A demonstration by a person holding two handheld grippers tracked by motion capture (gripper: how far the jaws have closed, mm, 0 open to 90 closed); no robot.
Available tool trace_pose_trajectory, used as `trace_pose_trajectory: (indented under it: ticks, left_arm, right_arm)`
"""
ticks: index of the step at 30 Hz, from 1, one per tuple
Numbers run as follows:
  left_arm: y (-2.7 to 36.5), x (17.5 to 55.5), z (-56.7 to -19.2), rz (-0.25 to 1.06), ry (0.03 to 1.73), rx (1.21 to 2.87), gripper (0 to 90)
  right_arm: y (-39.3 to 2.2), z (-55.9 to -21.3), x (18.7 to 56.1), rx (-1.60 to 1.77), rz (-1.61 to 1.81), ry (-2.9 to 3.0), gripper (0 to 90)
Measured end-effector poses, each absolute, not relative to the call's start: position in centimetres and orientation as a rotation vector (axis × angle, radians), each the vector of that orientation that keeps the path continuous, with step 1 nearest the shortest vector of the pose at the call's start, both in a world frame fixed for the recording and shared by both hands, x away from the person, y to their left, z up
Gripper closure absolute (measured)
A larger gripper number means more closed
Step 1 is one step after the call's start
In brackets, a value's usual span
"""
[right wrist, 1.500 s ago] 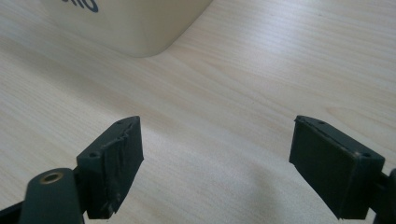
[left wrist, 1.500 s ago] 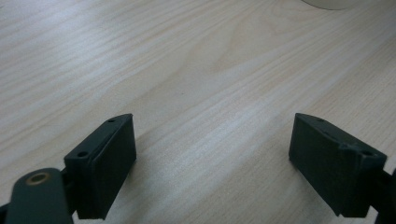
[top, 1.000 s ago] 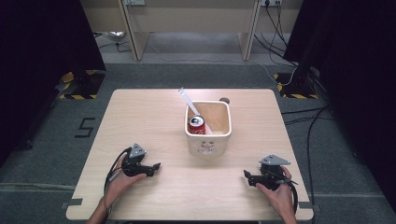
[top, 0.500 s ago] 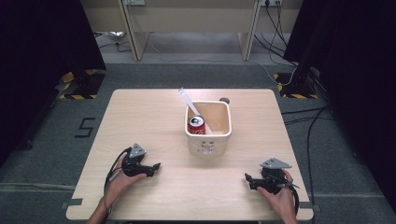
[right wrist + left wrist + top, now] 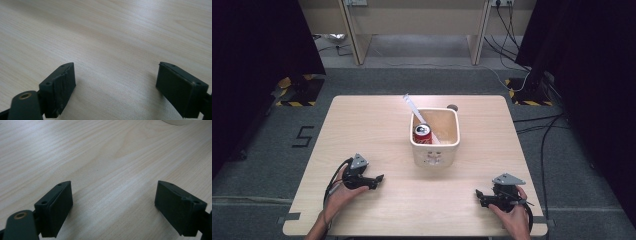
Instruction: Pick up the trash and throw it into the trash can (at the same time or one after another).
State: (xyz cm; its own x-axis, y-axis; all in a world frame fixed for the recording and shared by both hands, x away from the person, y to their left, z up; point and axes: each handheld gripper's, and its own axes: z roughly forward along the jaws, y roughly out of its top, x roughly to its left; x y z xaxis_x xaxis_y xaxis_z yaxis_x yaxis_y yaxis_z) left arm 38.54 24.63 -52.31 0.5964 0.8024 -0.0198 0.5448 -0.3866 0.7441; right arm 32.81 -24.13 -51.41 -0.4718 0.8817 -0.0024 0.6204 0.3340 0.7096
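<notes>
Both grippers — left (image 5: 371, 180) and right (image 5: 484, 195) — rest spread and empty on the worktop (image 5: 362, 130), well apart from the tub (image 5: 435, 145) at centre holding a can (image 5: 422, 133). That can likely handles light, rigid, slippery — grip its sides. Open worktop surrounds the tub.

This looks like a lab or recording room set up for filmed work. A plain light-wood table (image 5: 362, 125) stands on grey carpet (image 5: 272, 165), with black curtains (image 5: 257, 40) hanging at far left and right. Yellow-and-black hazard tape (image 5: 294, 103) marks stand feet, cables (image 5: 537, 125) trail over the floor at right, and a taped "5" (image 5: 303, 136) lies at left.
</notes>
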Motion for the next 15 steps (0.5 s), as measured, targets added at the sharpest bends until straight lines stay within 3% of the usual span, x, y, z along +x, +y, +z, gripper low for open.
trace_pose_trajectory:
  ticks: [15]
  left_arm:
    - [24.63, 38.53, -52.31, 0.449, 1.062, 2.092, 14.1]
  right_arm:
    - [-24.12, -51.62, 32.65, 1.312, 0.931, 2.205, 13.8]
